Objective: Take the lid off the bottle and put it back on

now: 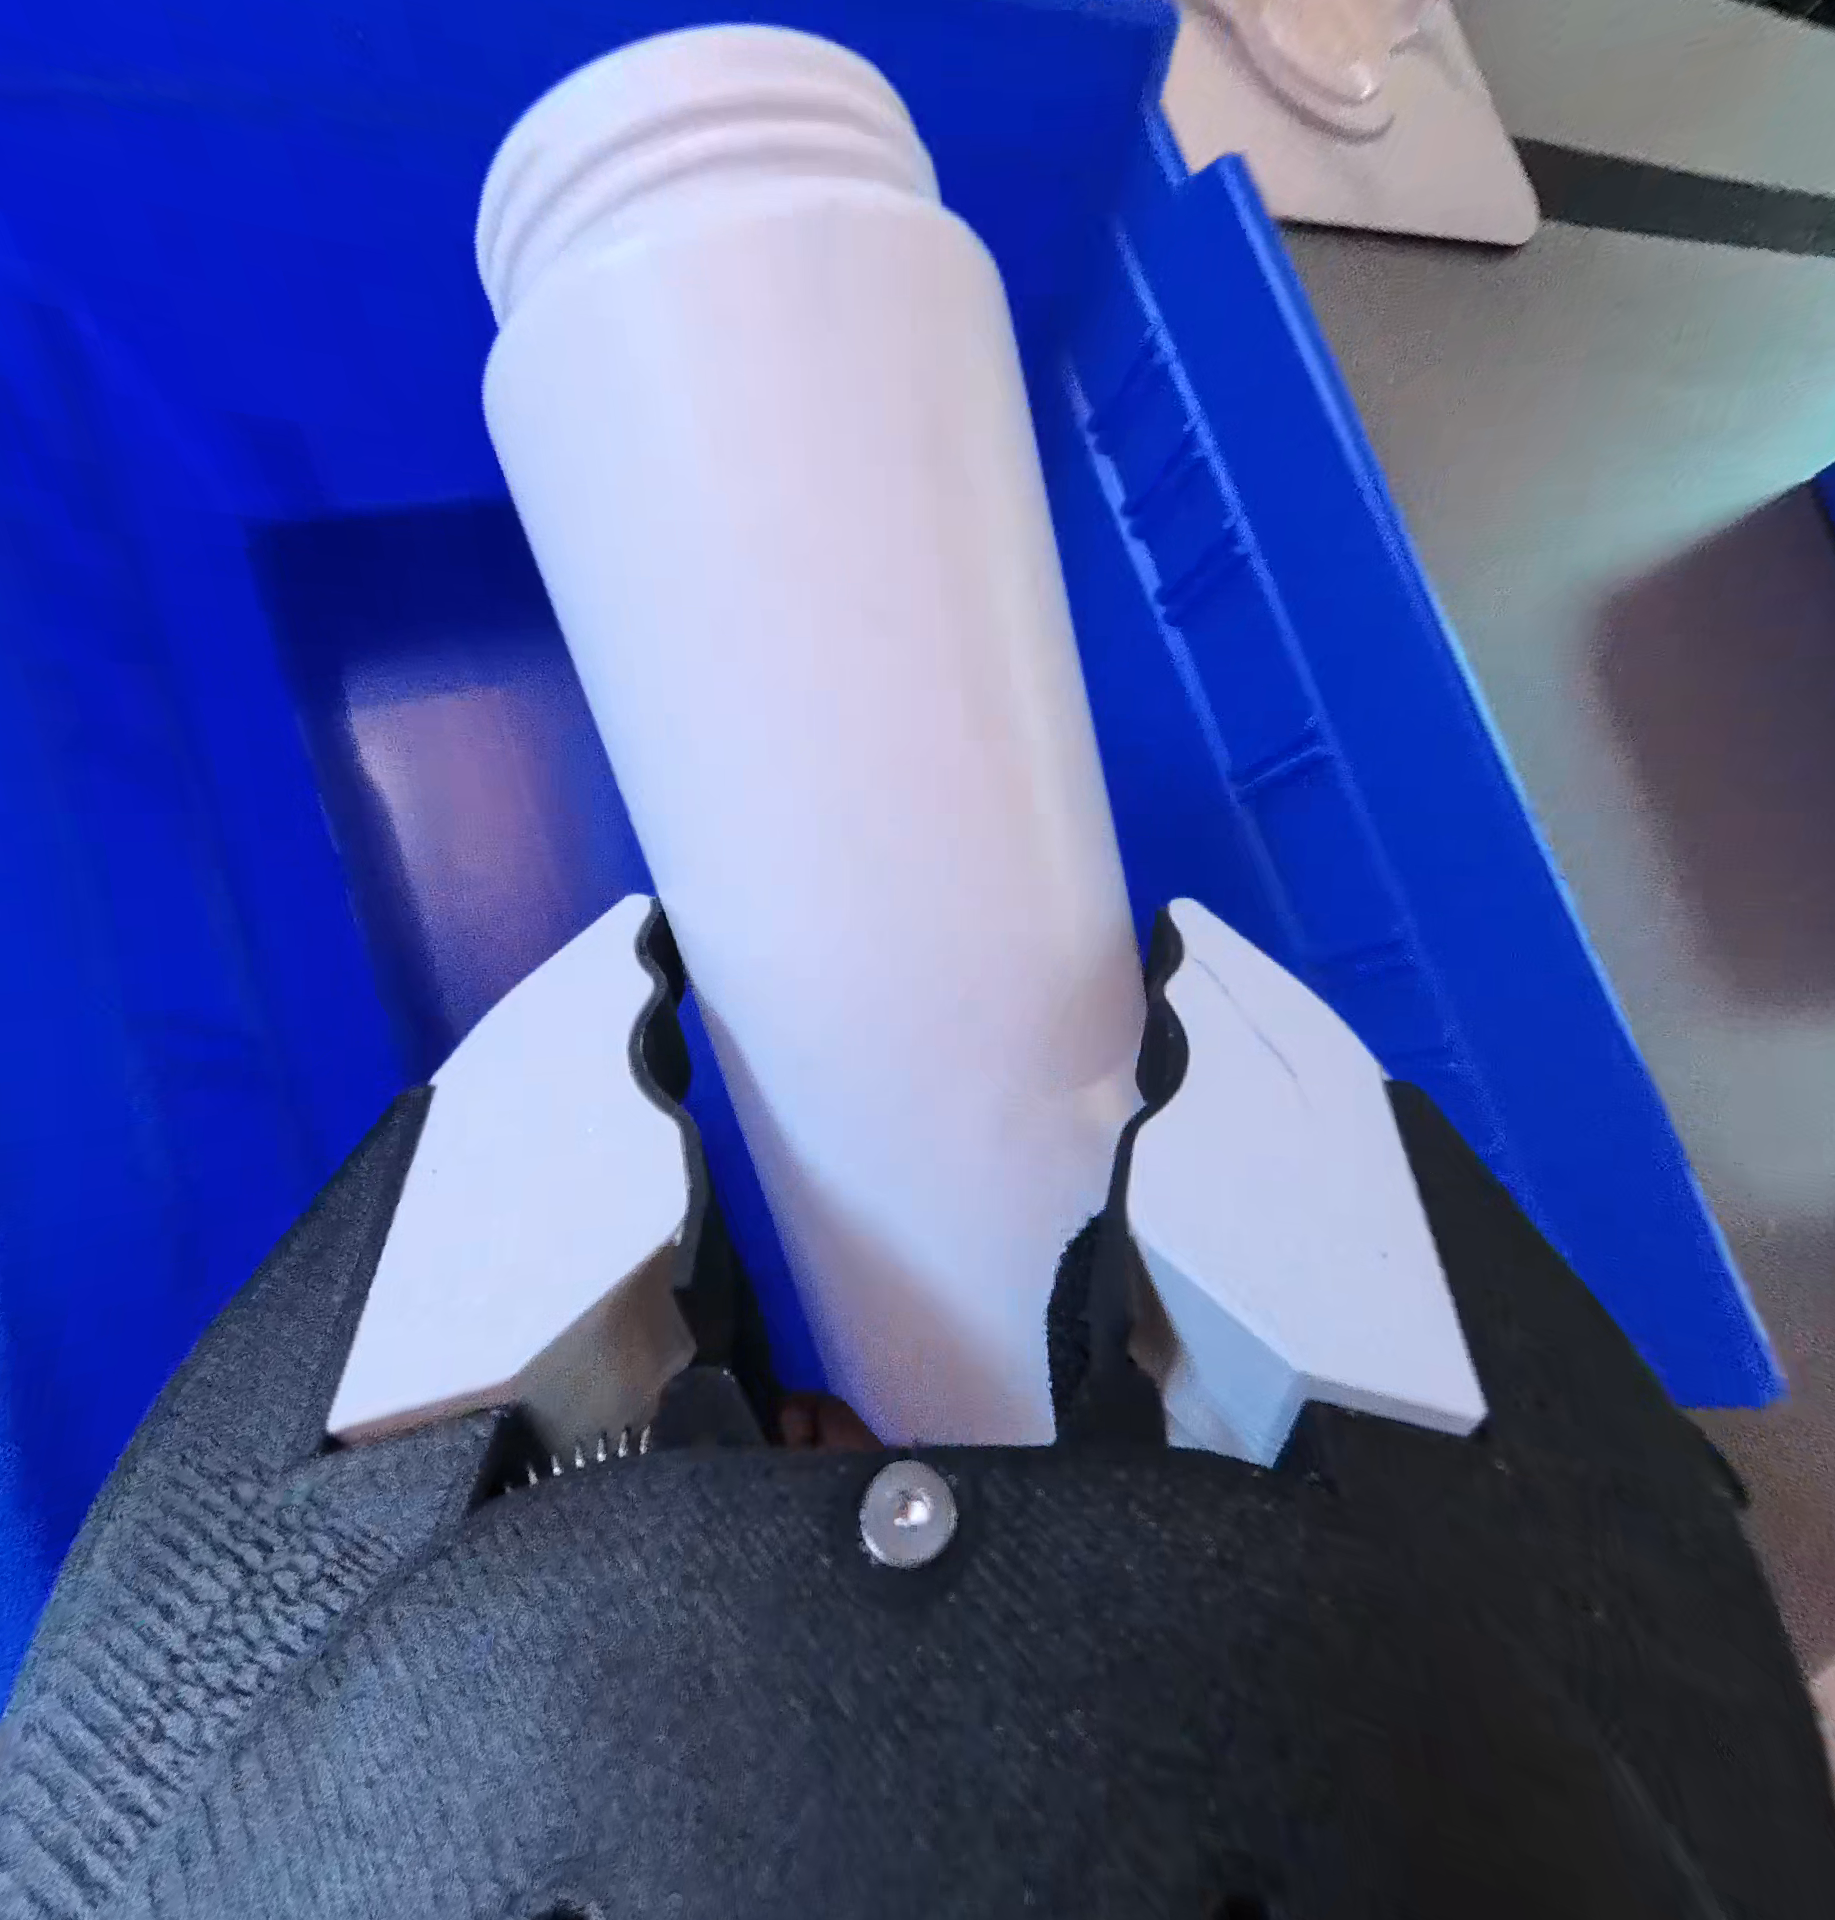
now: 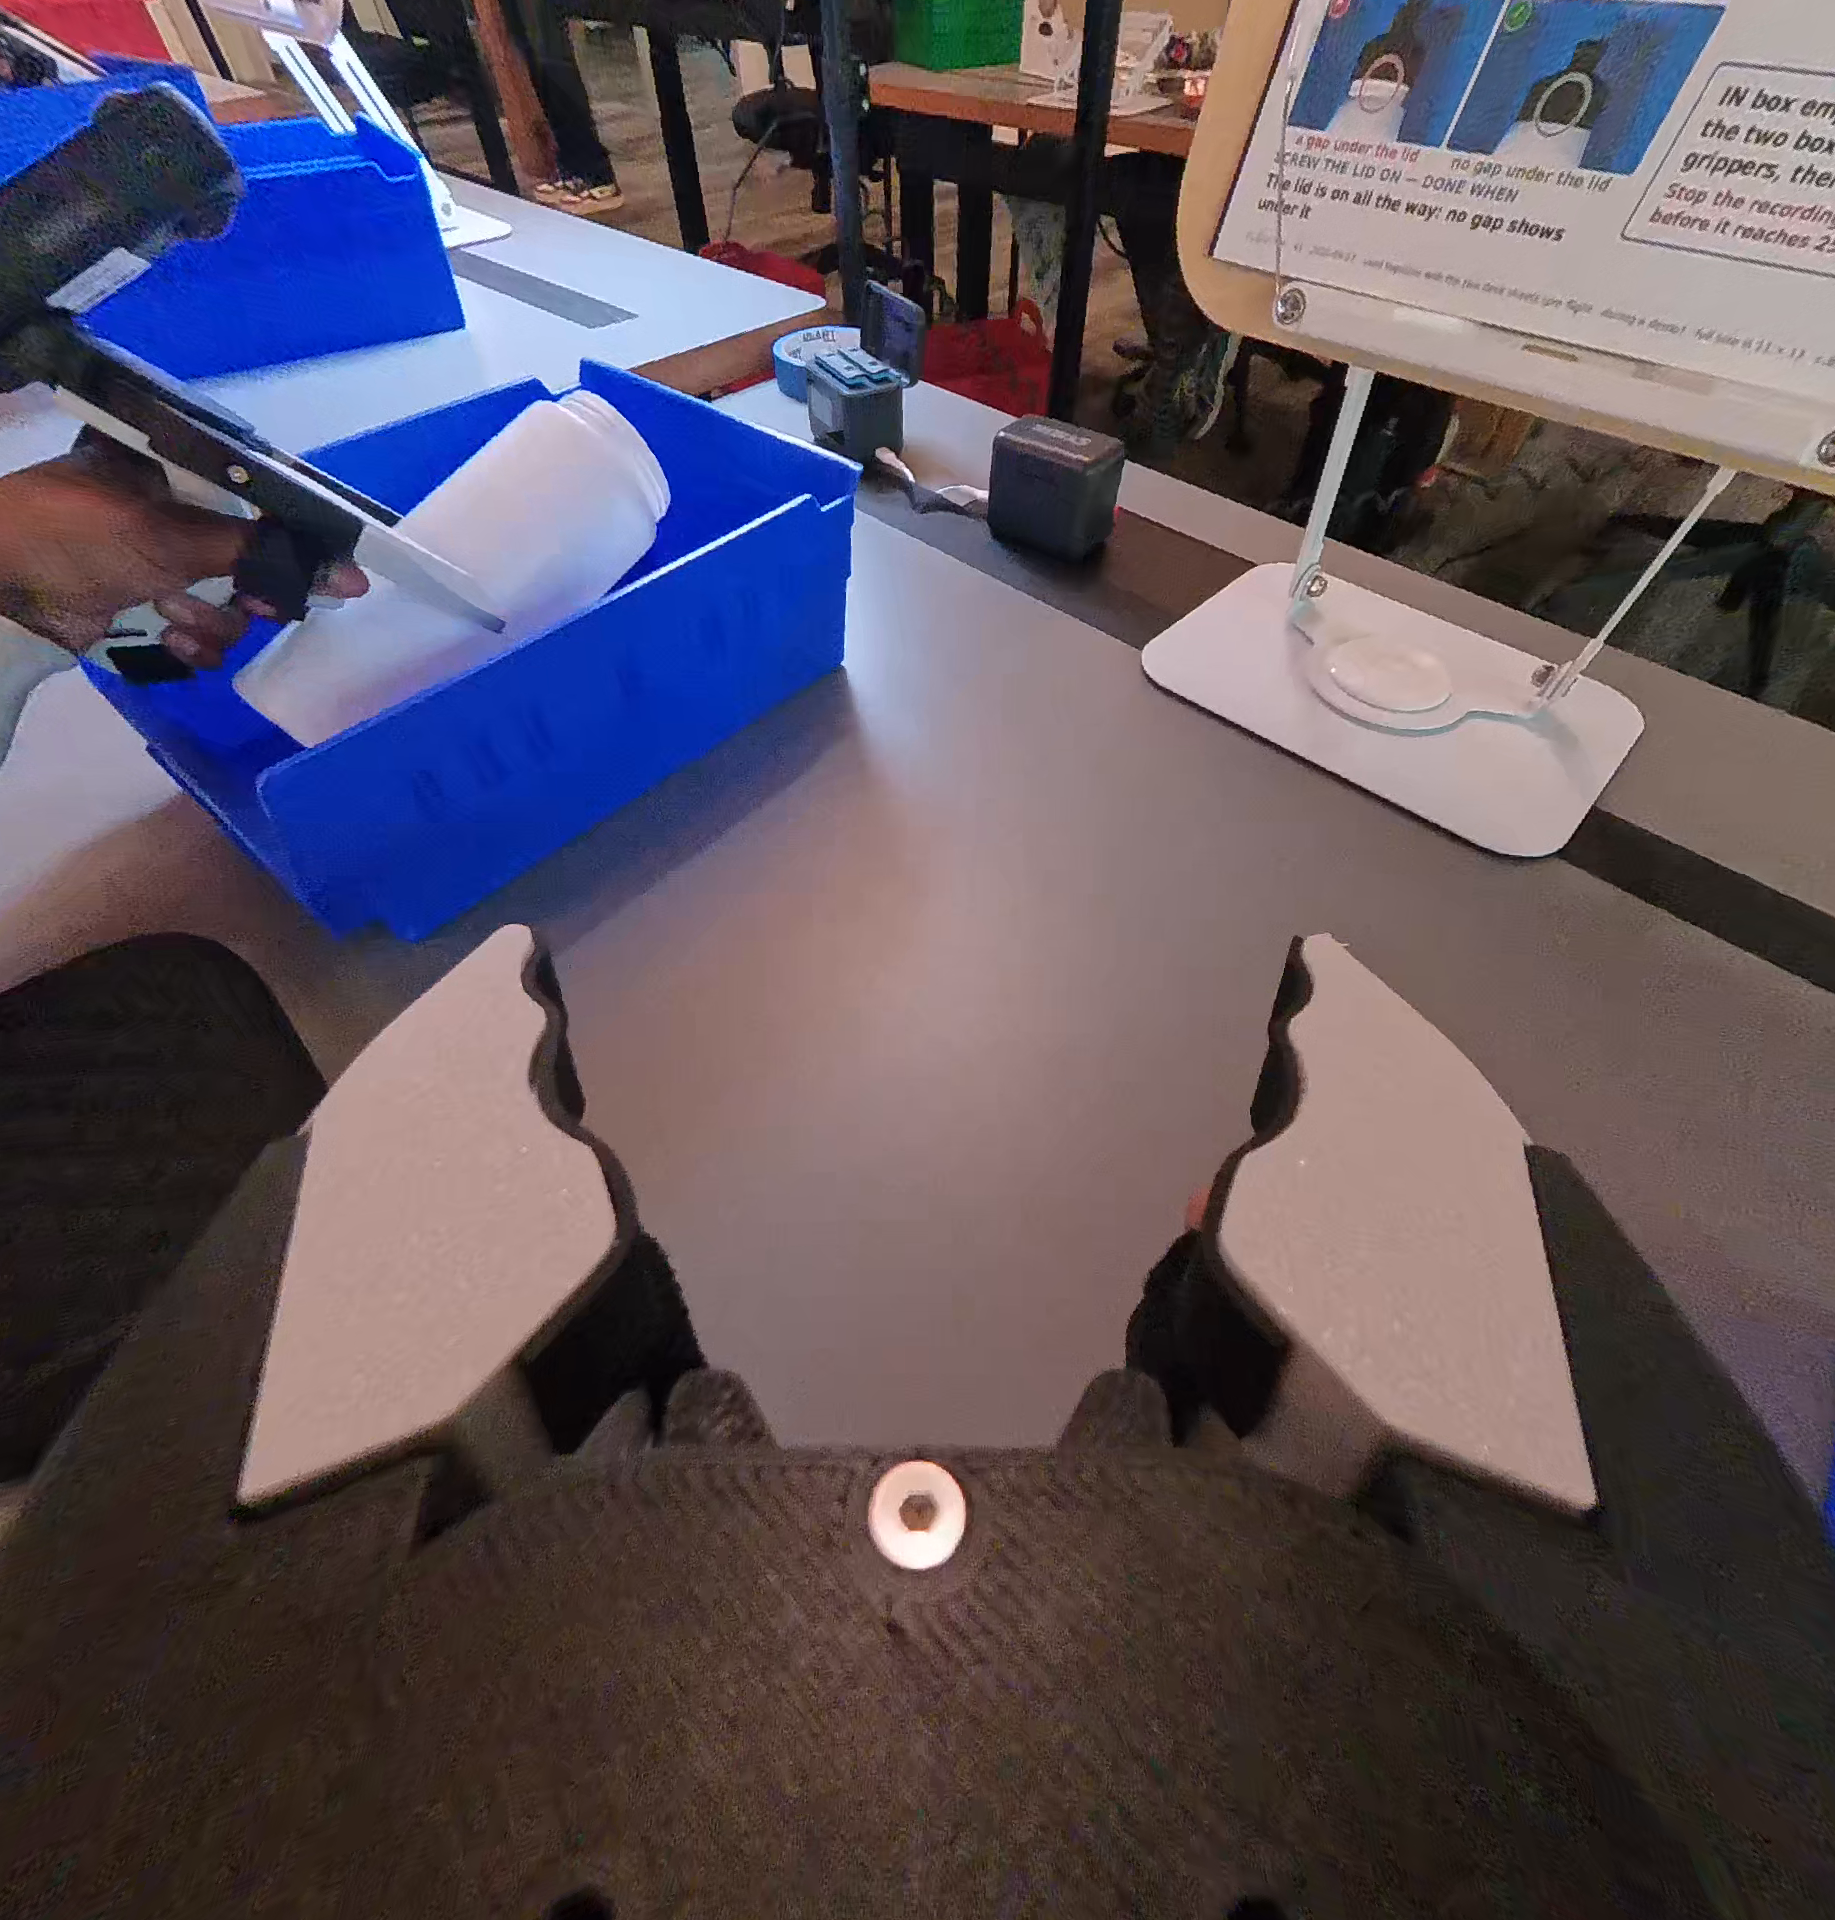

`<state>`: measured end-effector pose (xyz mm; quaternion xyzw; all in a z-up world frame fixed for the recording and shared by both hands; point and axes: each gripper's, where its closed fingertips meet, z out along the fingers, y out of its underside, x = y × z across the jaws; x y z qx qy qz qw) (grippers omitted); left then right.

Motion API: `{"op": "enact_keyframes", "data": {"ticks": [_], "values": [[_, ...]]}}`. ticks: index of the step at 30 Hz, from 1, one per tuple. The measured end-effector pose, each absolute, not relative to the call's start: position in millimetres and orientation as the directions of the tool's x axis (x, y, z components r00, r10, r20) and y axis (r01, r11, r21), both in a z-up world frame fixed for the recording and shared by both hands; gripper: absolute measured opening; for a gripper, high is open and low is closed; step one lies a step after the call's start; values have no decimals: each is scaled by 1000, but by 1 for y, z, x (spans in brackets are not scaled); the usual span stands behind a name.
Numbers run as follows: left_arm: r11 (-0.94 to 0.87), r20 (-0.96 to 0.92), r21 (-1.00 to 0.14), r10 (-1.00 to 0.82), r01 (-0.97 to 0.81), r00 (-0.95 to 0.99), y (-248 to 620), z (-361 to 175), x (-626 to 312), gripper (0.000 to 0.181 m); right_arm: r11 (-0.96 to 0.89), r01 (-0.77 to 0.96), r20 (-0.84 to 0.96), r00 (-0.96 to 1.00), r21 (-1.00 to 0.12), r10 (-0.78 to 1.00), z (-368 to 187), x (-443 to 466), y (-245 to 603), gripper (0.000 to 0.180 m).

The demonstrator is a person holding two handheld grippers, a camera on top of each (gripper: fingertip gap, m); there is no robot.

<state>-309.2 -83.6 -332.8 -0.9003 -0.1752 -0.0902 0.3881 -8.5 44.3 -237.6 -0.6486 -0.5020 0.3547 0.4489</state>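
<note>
Left gripper (image 1: 908, 1023) fingers clamped on capless white bottle (image 1: 809, 644) over blue bin (image 2: 580, 717), long axis toward 12 o'clock. Right gripper (image 2: 913, 1039) fingers apart, empty; bottle at its 10 o'clock. Lid unseen.

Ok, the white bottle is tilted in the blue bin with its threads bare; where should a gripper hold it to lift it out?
Probably on the smooth cylindrical body, below the threaded neck, coming from the base end along its length. The white bottle leans in the blue bin, mouth up and away, so its round sides are free. The left gripper already straddles the lower body that way.
</note>
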Motion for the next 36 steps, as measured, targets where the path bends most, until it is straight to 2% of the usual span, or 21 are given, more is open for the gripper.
{"op": "enact_keyframes", "data": {"ticks": [4, 8, 12, 17, 21, 25, 28, 33, 36], "values": [[-469, 272, -833, 117, 294, 955, -91, -296, -293, 86, -87, 280, -42, 162, -956, 986, -241, -16, 37, 122], [-149, 192, -972, -44, 184, 980, -100, -232, -265, 85, -114, 179, -122, -32, -977, 992, -239, -25, 11, 115], [132, 52, -988, -190, 78, 980, -113, -170, -215, 85, -196, 32, -199, -193, -980, 961, -221, -24, -5, 108], [358, -162, -934, -416, -3, 895, -110, -138, -101, 86, -174, -122, -124, -338, -977, 933, -198, -7, -22, 101], [348, -205, -938, -538, -7, 818, -83, -168, -23, 86, -105, -191, -24, -385, -976, 923, -181, 7, -39, 102], [279, -186, -960, -622, -7, 760, -56, -214, 21, 85, -27, -149, 38, -413, -988, 910, -186, 13, -52, 107], [220, -206, -972, -643, -80, 738, -47, -239, 36, 86, 60, -79, 88, -434, -995, 897, -209, 15, -59, 82], [82, -191, -980, -649, -182, 736, -36, -279, 37, 82, 241, -30, 230, -432, -970, 872, -242, 17, -56, 78], [46, -164, -983, -661, -179, 732, -35, -284, 37, 81, 238, -40, 231, -443, -970, 866, -247, 18, -55, 78]]}}
